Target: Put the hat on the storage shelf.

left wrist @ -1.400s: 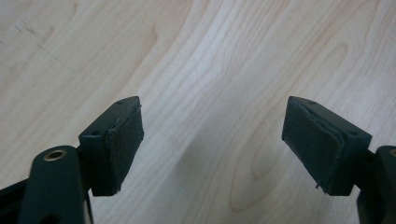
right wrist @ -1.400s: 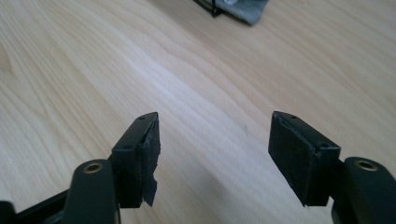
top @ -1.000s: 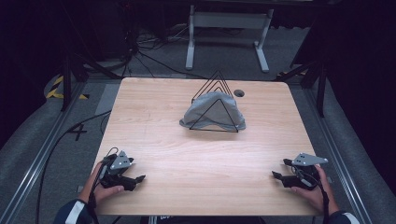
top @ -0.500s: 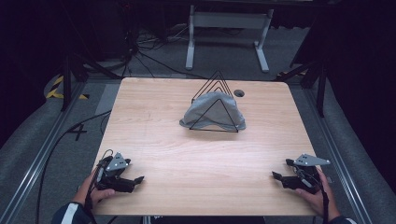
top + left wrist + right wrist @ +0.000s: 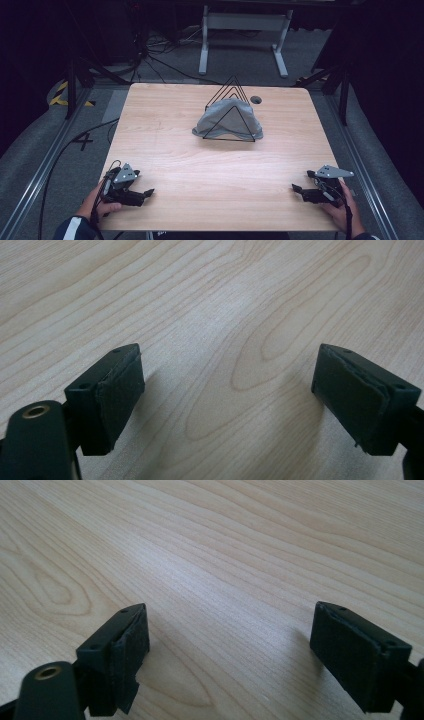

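Note:
A grey cloth (image 5: 220,120) lies bunched at the table's middle far side, inside a black wire rack (image 5: 231,80) of nested triangles. My left gripper (image 5: 145,188) rests at the near left corner, held by a hand, with its jaws pointing right. In the left gripper view the gripper (image 5: 227,400) is open over bare wood. My right gripper (image 5: 301,183) sits at the near right corner and points left. It also stands open (image 5: 230,655) over bare wood. Both pairs of jaws have just been opening, with nothing between them.
The light wooden table (image 5: 215,165) has a small round hole (image 5: 256,99) behind the rack. Dark floor with cables and a white stand's legs (image 5: 240,30) lies beyond the far edge. Metal rails run along both sides.

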{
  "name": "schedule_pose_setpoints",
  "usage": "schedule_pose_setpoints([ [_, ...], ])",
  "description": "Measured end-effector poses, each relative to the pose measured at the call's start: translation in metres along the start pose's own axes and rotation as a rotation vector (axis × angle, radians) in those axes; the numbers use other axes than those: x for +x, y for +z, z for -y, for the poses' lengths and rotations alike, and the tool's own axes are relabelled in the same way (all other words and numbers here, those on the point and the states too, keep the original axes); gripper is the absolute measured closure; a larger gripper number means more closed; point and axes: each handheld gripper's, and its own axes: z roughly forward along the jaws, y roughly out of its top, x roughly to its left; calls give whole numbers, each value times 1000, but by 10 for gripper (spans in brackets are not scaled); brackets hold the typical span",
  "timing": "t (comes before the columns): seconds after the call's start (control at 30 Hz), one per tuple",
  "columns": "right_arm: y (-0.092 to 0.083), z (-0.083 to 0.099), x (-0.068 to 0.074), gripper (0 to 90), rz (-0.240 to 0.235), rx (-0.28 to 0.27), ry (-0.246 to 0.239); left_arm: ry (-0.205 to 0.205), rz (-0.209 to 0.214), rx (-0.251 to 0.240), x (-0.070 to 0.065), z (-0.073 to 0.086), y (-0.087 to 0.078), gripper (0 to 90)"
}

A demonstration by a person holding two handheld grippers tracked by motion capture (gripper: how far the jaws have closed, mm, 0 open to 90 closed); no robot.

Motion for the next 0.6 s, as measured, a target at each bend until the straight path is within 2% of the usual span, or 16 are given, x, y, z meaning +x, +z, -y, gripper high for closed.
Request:
schedule_pose_setpoints([
  [0.6,0,0,0,161,-2,-1,4,-3,1,-1,0,0,1,125],
])
